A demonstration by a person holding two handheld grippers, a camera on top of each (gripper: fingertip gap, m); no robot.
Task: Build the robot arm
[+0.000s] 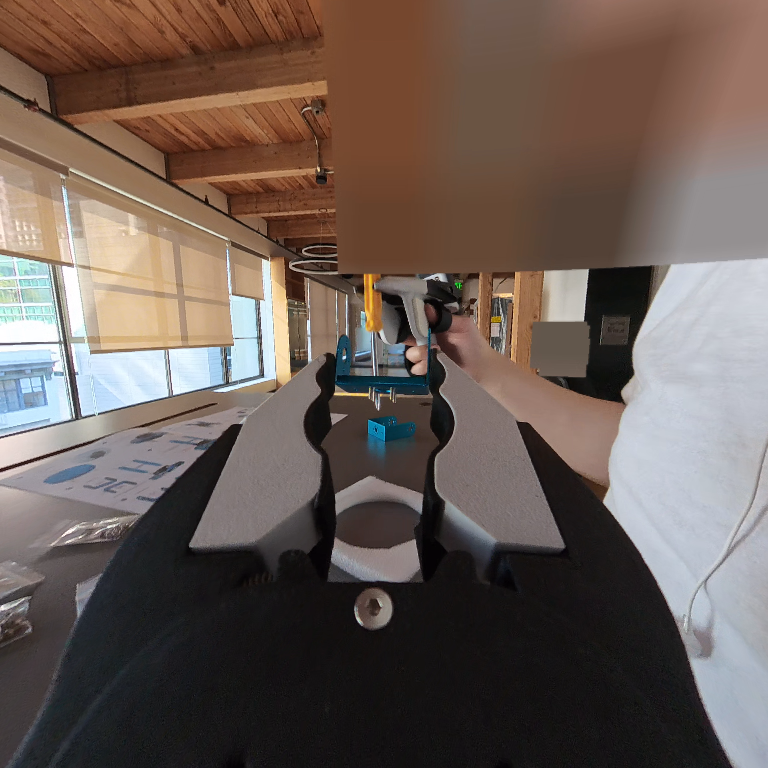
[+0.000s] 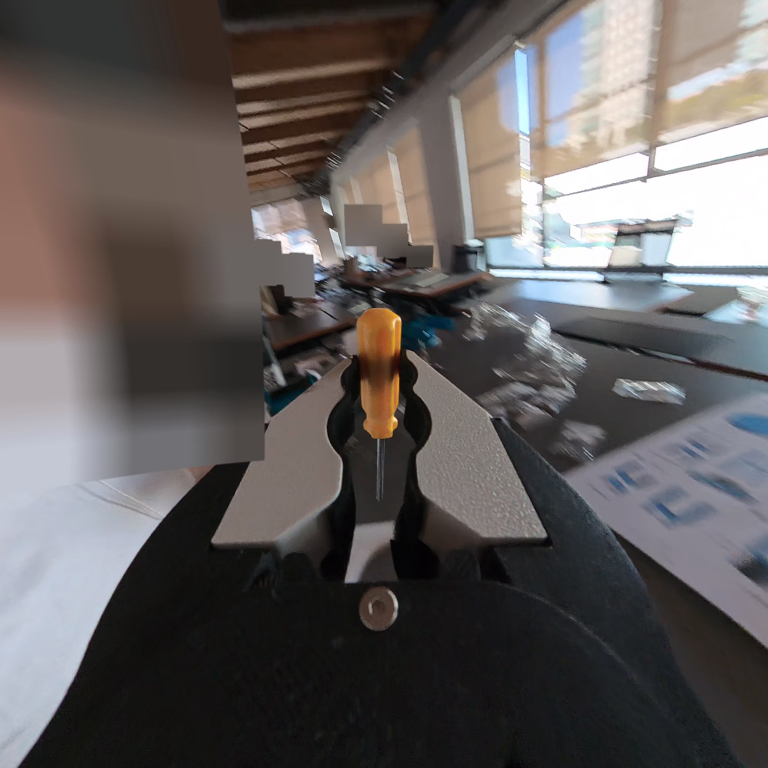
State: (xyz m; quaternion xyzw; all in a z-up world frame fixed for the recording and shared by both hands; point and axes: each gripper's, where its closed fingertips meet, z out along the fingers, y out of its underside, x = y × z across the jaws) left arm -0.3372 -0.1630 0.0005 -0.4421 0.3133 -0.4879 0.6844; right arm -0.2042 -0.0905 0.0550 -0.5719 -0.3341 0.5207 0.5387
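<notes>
**A:** Left gripper [image 1: 382,374] status?

**B:** Fingers pressed on both upright ends of a blue U-bracket [image 1: 380,380], lifted off the dark table [image 1: 374,469]. Bracket opens upward. Several silver screws [image 1: 380,397] poke down through its base.

**A:** Right gripper [image 2: 379,374]?

**B:** Clamped on the orange handle of a small screwdriver [image 2: 379,374]. In its own view the handle is at 12 o'clock and the thin shaft runs back toward 6. The background there is motion-blurred.

**A:** Driver relative to bracket?

**B:** In the left view the shaft drops from 12 o'clock into the bracket's open top, the tip down near the base by the screws. Can't tell whether it's seated in a screw head.

**A:** Anything else on the table?

**B:** A second, smaller blue bracket [image 1: 390,428] lies just below the held one, toward 6, apart from it. A printed sheet [image 1: 137,461] sits at 9 o'clock, and clear hardware bags [image 1: 95,530] at 8. The person's hand [image 1: 453,345] is on the right gripper's handle at 1 o'clock.

**A:** Progress?

**B:** Judging from this: screws are already through the base and the driver is lined up on them. How tight they are is not visible. The small bracket isn't joined to anything.
</notes>
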